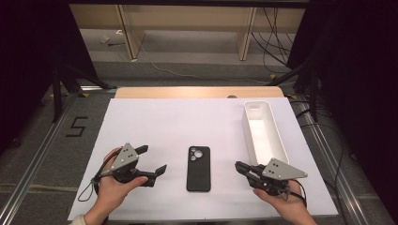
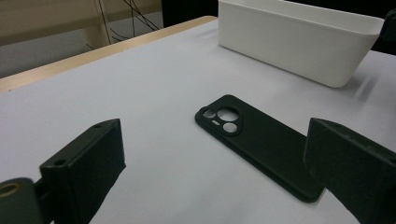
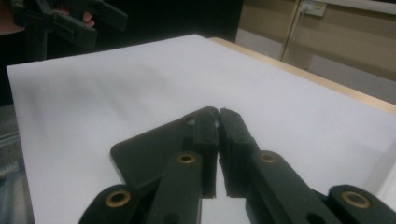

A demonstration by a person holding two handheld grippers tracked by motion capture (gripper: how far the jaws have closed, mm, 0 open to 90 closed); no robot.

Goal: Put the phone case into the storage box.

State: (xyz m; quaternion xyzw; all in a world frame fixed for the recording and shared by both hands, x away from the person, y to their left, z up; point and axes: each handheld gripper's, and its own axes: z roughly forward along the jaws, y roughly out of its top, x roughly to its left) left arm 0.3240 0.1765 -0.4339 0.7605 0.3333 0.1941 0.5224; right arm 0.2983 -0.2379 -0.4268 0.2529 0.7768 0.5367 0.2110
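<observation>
the black phone case (image 1: 198,168) lies flat and face down at the middle of the white surface (image 1: 178,122), untouched. the left tongs (image 1: 152,161) sit at its 9 o'clock, spread wide and holding nothing. the right tongs (image 1: 238,166) sit at its 3 o'clock, jaws pressed together and empty, tips pointing at the case but apart from it. the white bin (image 1: 263,131) at 1 o'clock has nothing in it. by my reading nothing is done yet: grasping the case and likely placing it in the bin are left.
</observation>
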